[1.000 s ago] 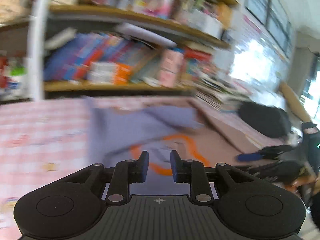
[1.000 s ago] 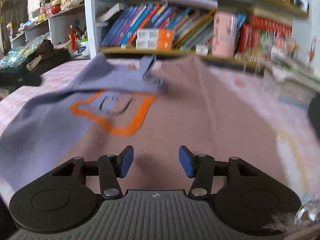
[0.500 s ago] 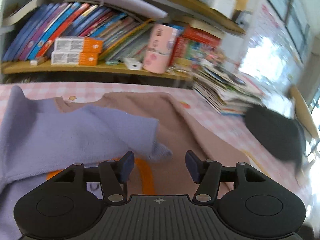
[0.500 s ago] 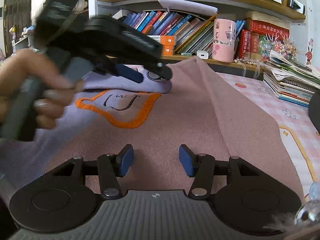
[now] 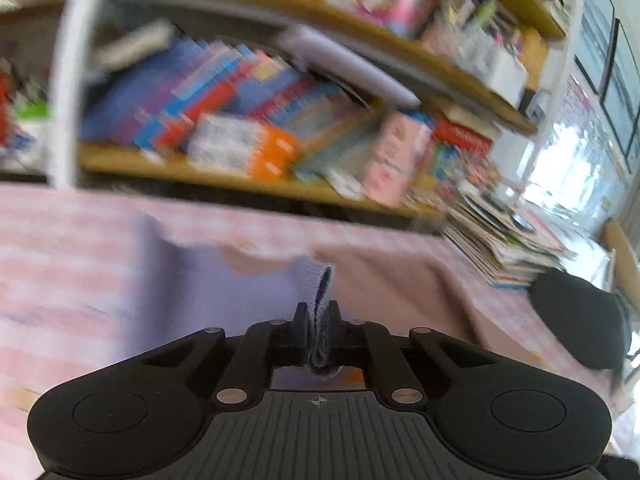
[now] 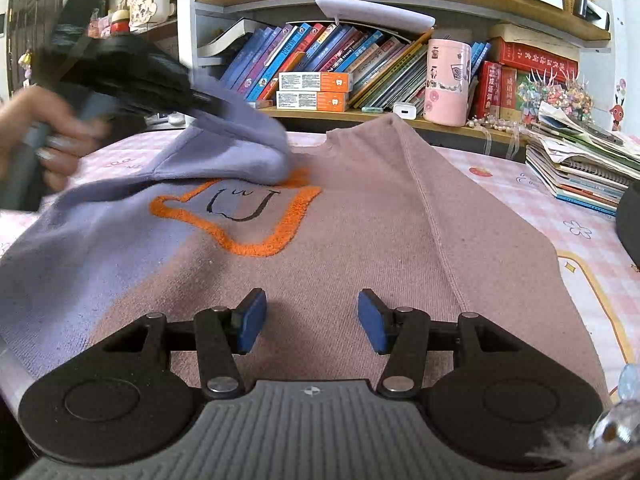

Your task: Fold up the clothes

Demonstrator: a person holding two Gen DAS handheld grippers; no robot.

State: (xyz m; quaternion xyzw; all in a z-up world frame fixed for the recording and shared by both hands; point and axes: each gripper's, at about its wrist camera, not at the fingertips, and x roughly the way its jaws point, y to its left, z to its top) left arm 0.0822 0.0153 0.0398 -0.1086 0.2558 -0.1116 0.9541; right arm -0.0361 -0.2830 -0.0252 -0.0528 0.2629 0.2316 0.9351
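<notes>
A lilac and dusty-pink sweater (image 6: 360,232) with an orange outlined motif (image 6: 256,216) lies flat on the pink checked tablecloth (image 6: 592,216). My left gripper (image 5: 319,320) is shut on the lilac sleeve cuff (image 5: 322,304), which stands folded between its fingers. In the right wrist view the left gripper (image 6: 208,102) holds that sleeve (image 6: 240,148) lifted over the sweater's upper left. My right gripper (image 6: 311,322) is open and empty, low over the pink half of the sweater near its hem.
A bookshelf (image 6: 320,68) full of books runs along the table's far edge, with a pink cup (image 6: 447,80) on it. A stack of magazines (image 6: 580,168) lies at the right. A black object (image 5: 576,316) sits at the table's right edge.
My left gripper has closed on the lilac sleeve cuff and lifted it, swinging left. My right gripper has stayed open in the same place.
</notes>
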